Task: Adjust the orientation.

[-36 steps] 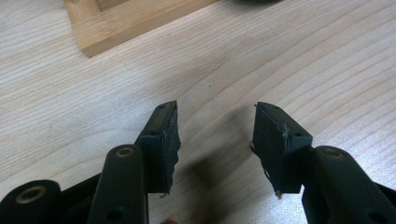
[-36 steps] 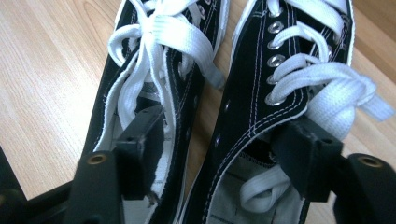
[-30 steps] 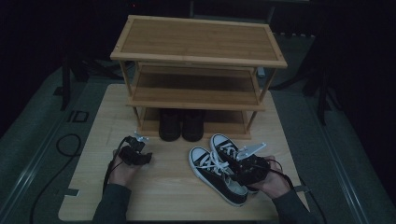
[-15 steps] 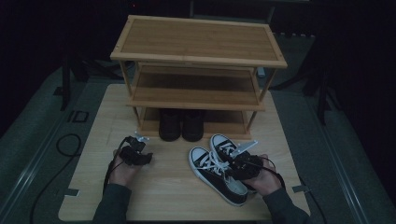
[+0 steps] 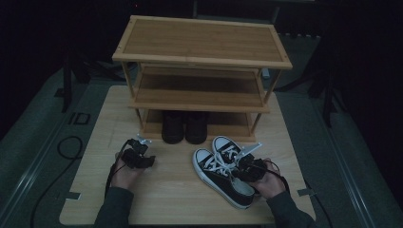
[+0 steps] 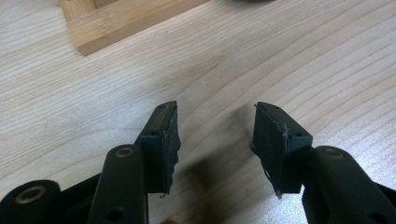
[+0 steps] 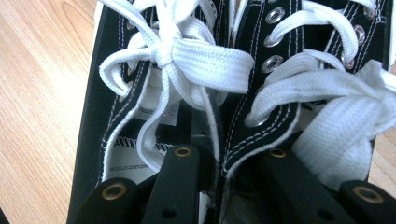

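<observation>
The pair of black canvas sneakers (image 5: pixel 223 173) w/ white laces and white toe caps lies on the desk (image 5: pixel 180 199) at front right, side by side, toes pointing toward the shoe rack (image 5: pixel 202 61), just in front of its right leg. The right gripper (image 5: pixel 244 167) sits at the heel end of the pair, held in the person's right hand (image 5: pixel 268 183). In the right gripper view its jaws have just been closing and now stand close together, one down inside each shoe opening, w/ the two adjoining inner collar walls (image 7: pixel 219 154) pinched between them; the pads themselves are buried in the shoes, so the contact is prob. firm but hard to see directly. White lace bows (image 7: pixel 187 56) spread right above the jaws. The left gripper (image 5: pixel 140 154) rests well apart on the left side of the desk, in the left hand (image 5: pixel 124 172); its jaws stand apart w/ only bare wood between the pads (image 6: pixel 163 135), and a corner of the rack's base (image 6: pixel 116 23) ahead. A pair of dark boots (image 5: pixel 184 126) stands on the rack's bottom shelf, just behind the sneakers and to their left.
</observation>
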A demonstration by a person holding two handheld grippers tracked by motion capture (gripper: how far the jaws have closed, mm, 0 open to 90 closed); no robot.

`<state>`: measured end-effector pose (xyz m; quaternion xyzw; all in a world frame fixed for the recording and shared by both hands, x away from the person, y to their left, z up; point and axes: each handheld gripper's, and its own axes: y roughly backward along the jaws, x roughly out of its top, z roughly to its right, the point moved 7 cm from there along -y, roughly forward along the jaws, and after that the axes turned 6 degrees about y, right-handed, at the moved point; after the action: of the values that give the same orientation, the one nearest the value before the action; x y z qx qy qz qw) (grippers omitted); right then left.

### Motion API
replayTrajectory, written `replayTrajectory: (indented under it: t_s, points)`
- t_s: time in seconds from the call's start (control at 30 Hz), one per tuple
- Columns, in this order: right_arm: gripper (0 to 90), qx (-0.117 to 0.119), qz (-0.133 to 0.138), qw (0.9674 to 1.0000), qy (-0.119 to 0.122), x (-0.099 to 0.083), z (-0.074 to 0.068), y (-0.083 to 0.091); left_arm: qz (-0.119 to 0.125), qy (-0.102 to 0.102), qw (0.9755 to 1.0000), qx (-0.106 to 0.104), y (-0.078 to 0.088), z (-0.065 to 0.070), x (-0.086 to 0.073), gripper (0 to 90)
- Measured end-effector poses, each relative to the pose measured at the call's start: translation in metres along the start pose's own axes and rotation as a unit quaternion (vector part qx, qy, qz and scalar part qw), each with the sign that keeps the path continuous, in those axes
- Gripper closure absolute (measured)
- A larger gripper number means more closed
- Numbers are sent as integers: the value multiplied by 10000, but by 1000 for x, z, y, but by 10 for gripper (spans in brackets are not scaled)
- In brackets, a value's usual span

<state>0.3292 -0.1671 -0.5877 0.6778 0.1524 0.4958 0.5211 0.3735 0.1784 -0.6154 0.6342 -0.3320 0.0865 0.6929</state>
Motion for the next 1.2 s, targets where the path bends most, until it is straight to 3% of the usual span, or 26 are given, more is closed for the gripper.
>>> replayTrajectory:
  t_s: [1.2]
  points:
    - [844, 192, 196, 9987, 436, 3, 9, 7, 20, 36, 10000, 5, 1, -2, 0, 511]
